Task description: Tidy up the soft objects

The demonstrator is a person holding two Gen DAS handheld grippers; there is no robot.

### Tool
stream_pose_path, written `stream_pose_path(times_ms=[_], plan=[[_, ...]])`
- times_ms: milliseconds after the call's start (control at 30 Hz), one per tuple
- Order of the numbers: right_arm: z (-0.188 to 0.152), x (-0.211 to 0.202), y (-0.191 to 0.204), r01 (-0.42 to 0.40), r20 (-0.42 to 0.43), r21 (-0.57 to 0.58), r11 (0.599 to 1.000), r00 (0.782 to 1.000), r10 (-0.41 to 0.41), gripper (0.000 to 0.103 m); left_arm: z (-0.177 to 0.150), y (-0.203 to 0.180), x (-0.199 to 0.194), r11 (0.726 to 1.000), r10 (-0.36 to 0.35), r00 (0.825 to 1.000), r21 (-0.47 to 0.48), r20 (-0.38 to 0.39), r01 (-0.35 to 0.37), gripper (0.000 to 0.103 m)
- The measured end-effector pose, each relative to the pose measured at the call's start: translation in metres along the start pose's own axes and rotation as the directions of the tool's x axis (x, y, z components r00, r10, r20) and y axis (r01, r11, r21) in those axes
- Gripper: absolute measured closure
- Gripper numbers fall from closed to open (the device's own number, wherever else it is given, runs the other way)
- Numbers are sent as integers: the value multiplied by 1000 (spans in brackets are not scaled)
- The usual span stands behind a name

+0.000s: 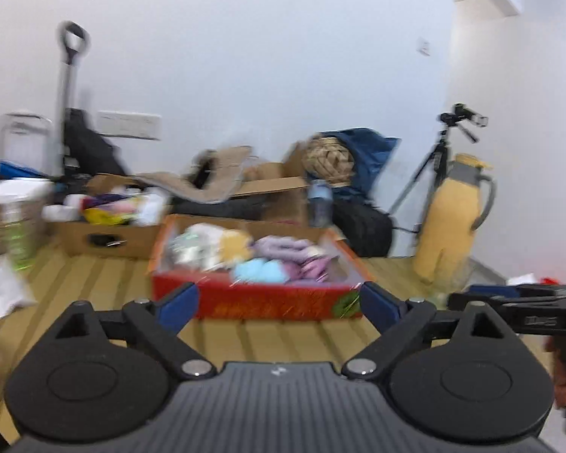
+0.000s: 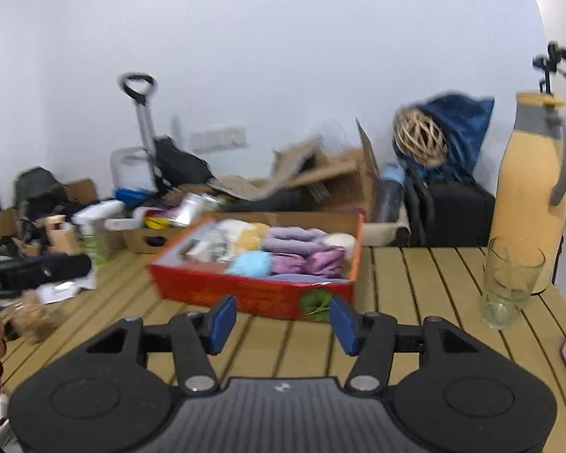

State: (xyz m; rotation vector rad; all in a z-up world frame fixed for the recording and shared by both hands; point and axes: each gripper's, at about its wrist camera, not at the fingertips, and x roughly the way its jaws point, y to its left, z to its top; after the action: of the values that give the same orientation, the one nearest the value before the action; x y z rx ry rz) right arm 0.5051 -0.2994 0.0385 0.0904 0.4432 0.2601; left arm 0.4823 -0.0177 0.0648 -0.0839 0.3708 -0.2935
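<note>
On the slatted wooden table [image 2: 415,294], the left gripper [image 1: 279,304] hangs with its blue-padded jaws spread wide and nothing between them. Just past it sits the red cardboard box [image 1: 260,300], packed with soft things: a pale blue bundle [image 1: 258,270], purple rolled cloths [image 1: 302,255], a yellow one [image 1: 236,245]. The right gripper [image 2: 281,319] stands partly parted, also empty. Farther right are a drinking glass [image 2: 509,283] and a tall yellow jug [image 2: 534,188].
</note>
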Motion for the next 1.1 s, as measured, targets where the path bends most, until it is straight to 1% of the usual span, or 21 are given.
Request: stream_pose_path(times_ms=[67, 100, 167, 233, 300, 333, 400, 433, 467, 500, 600, 700, 800, 933, 1100], plan=[[-20, -29, 15, 14, 35, 3, 1000, 999, -14, 41, -17, -10, -32, 998, 33, 999, 48, 37, -35, 5], [-30, -41, 22, 17, 44, -7, 1000, 999, -16, 40, -28, -14, -52, 996, 59, 997, 59, 58, -63, 3], [-49, -68, 40, 43, 64, -42, 998, 997, -40, 39, -45, -17, -86, 992, 101, 992, 61, 78, -106, 2], [-67, -97, 56, 65, 96, -87, 994, 994, -56, 32, -65, -21, -125, 988, 137, 986, 58, 93, -143, 1], [-85, -128, 69, 93, 116, -92, 991, 990, -82, 24, -83, -25, -162, 981, 180, 976, 47, 120, -186, 0], [-94, -145, 74, 105, 131, -91, 990, 987, -93, 22, -90, -26, -179, 981, 184, 974, 42, 129, -191, 0], [-112, -180, 82, 134, 163, -75, 988, 979, -120, 14, -103, -32, -213, 981, 185, 972, 28, 148, -191, 0], [-122, -197, 87, 143, 182, -80, 987, 975, -126, 13, -111, -35, -230, 981, 186, 971, 26, 153, -192, 0], [-132, -213, 93, 153, 196, -84, 985, 971, -135, 8, -118, -38, -243, 981, 182, 971, 36, 158, -190, 0], [-143, -229, 98, 163, 205, -87, 983, 968, -142, 7, -126, -42, -259, 980, 184, 970, 46, 159, -194, 0], [-173, -266, 110, 173, 194, -105, 979, 969, -150, 6, -143, -50, -288, 978, 195, 969, 45, 150, -204, 0], [-199, -295, 115, 159, 178, -47, 986, 973, -149, 6, -155, -58, -313, 980, 184, 972, 48, 143, -193, 0], [-216, -314, 120, 140, 166, -22, 990, 977, -135, 6, -162, -70, -331, 980, 167, 972, 79, 163, -182, 0], [-227, -327, 130, 131, 158, -38, 991, 980, -123, 6, -170, -81, -349, 981, 151, 972, 95, 178, -169, 0], [-231, -338, 144, 112, 170, -66, 991, 980, -100, 6, -172, -83, -362, 981, 155, 969, 91, 192, -174, 0]])
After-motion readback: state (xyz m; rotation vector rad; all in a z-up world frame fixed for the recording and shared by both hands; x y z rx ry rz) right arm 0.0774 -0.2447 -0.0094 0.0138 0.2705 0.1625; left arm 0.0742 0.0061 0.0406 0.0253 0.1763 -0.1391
